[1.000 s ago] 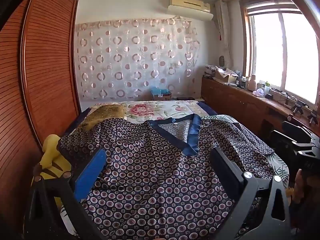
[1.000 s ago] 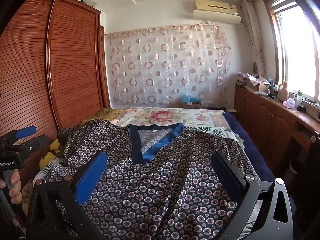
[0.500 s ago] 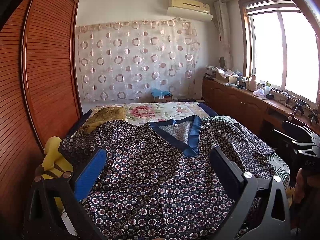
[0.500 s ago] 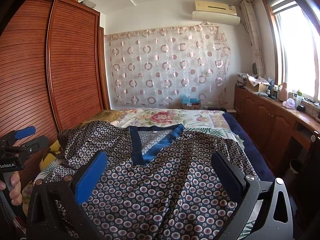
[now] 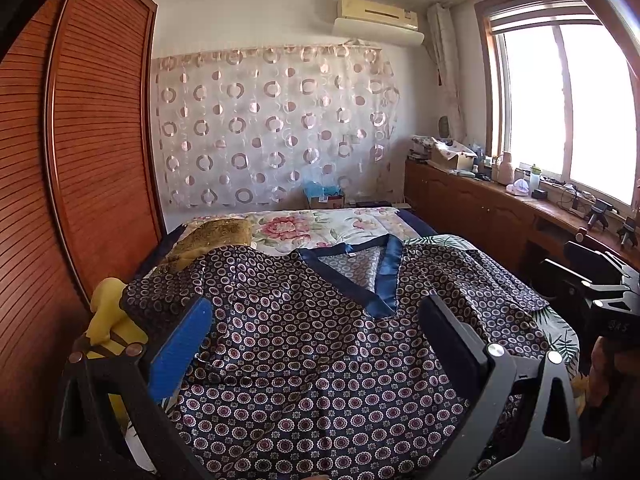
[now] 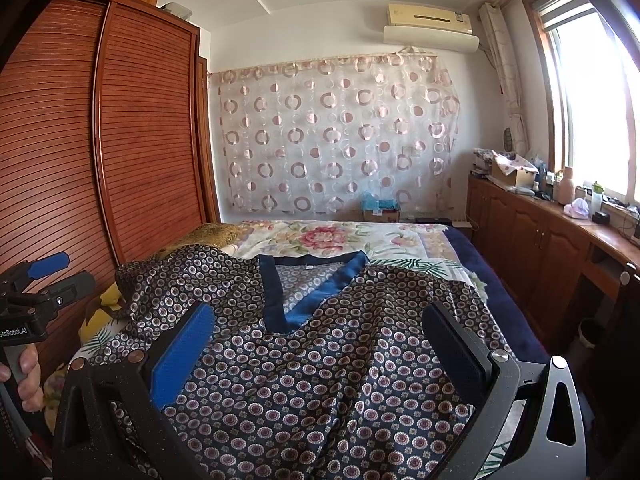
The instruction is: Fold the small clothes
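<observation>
1. The patterned garment, dark blue with small ringed motifs and a plain blue V-neck band, lies spread front-up across the bed. It fills the lower centre of both wrist views, with the neckline toward the top of the cloth, away from the cameras. Spread flat like this, its outline and sleeves are readable before any fold.

2. The left gripper hangs above the lower half of the cloth with its fingers wide apart and nothing between them. The blue pad sits at lower left of the frame, the dark finger at lower right.

3. The right gripper is likewise spread open and empty, over the cloth just below the neckline. The left tool also shows at the left edge of this view, with a hand on its handle.

4. Both tools point the same way, side by side, probably so each can take one side of the garment for a symmetrical fold.

5. The left sleeve bunches up at centre left, toward a yellow soft toy and a brown pillow. It looks as if it needs smoothing first.

6. No fold is visible, so the task appears barely begun.
</observation>
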`<state>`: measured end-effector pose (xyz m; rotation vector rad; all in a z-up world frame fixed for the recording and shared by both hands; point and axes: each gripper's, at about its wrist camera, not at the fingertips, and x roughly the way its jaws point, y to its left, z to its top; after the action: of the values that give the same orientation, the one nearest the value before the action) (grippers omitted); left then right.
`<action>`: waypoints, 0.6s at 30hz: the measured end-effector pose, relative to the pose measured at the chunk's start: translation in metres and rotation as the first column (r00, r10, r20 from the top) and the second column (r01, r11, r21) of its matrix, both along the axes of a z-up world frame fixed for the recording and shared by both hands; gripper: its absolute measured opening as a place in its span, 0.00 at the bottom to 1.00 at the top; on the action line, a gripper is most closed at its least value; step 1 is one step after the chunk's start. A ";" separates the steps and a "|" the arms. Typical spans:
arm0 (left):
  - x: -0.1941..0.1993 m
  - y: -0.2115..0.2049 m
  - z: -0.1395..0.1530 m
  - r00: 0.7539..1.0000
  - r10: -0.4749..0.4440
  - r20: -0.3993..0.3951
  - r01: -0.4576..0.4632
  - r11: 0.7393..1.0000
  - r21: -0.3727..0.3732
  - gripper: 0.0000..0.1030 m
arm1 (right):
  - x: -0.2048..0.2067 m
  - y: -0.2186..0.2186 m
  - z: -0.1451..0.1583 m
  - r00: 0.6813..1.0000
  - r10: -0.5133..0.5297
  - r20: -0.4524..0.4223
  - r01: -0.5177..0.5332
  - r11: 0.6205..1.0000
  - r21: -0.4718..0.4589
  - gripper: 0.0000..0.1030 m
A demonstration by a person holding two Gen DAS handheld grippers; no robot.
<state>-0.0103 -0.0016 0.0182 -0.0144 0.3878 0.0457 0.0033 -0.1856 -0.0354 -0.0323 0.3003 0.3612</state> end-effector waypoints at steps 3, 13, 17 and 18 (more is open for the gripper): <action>0.000 -0.001 -0.001 1.000 0.000 0.005 0.000 1.000 0.004 1.00 | 0.000 0.000 -0.001 1.000 0.002 0.000 -0.002 1.000 0.002 1.00; -0.001 -0.002 -0.001 1.000 0.001 0.006 -0.001 1.000 0.005 1.00 | 0.002 0.001 -0.002 1.000 0.003 0.001 -0.003 1.000 0.001 1.00; -0.001 -0.003 -0.001 1.000 0.002 0.008 -0.002 1.000 0.006 1.00 | 0.003 0.001 -0.003 1.000 0.002 0.001 -0.002 1.000 0.001 1.00; -0.001 -0.003 -0.001 1.000 0.001 0.008 -0.001 1.000 0.006 1.00 | 0.002 0.001 -0.002 1.000 0.003 0.002 -0.003 1.000 0.003 1.00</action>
<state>-0.0115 -0.0046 0.0170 -0.0086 0.3798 0.0481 0.0058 -0.1848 -0.0378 -0.0301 0.2981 0.3646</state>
